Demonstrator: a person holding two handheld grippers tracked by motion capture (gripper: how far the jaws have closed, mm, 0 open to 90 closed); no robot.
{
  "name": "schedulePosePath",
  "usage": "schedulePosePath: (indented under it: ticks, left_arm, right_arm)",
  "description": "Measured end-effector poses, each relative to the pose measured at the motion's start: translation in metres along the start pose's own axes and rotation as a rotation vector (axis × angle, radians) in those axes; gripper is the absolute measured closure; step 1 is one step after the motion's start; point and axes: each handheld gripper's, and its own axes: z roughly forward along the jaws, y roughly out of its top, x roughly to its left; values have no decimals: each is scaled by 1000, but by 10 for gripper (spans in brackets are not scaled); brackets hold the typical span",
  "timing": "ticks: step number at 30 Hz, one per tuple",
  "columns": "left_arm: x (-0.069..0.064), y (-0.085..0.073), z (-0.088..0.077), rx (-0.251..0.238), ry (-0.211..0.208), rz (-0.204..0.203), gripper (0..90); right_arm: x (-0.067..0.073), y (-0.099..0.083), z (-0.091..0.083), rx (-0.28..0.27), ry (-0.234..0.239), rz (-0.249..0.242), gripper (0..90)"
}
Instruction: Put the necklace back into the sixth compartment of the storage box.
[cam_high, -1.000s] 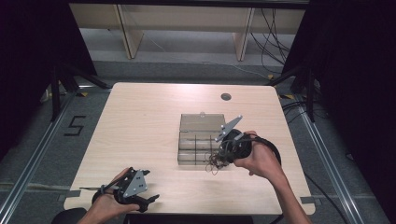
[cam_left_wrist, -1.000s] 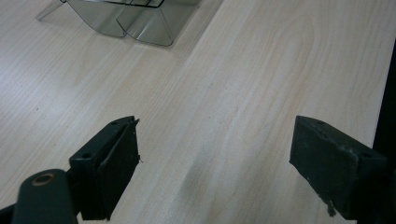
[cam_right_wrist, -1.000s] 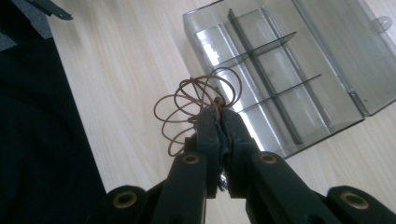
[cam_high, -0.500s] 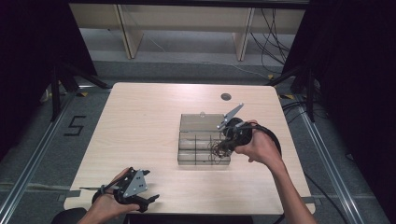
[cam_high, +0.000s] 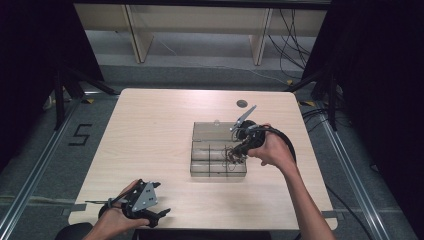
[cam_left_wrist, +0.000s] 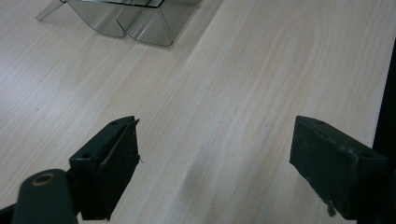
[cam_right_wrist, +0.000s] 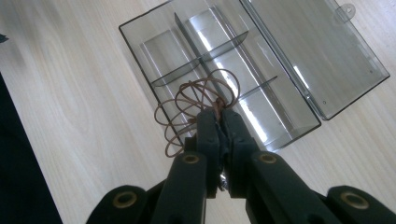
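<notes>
Pinching rubber bands (cam_right_wrist: 196, 105) above clear box (cam_right_wrist: 299, 60), right gripper (cam_right_wrist: 219, 114); left gripper (cam_left_wrist: 215, 168) agape.

Pale wooden table (cam_high: 150, 135), grey floor (cam_high: 45, 165)

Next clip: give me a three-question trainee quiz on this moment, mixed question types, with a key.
1. True or false: the right gripper is shut on a bunch of thin brown rubber bands.
2. The clear smoky plastic compartment box has its hinged lid: A) closed B) open and lying flat on the light wooden table C) removed.
3. Fill in: the fingers of the left gripper are ____ and hold nothing.

Key: 1 true; 2 B; 3 open.
</notes>
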Motion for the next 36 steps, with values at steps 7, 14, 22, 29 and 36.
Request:
schedulePosePath:
  ticks: [7,14,22,29,36]
  left_arm:
    - [0,0,0,6,5,0,150]
    - [1,0,0,10,7,10,150]
    - [0,0,0,2,1,2,150]
    - [2,0,-1,15,12,17,150]
    - [0,1,-2,17,4,8,150]
  right_arm:
    - [-8,2,10,13,5,10,875]
    - [-13,0,18,19,13,12,875]
    - [-14,1,26,35,15,16,875]
    - [-15,3,34,57,22,11,875]
    - [-17,-1,46,77,34,32,874]
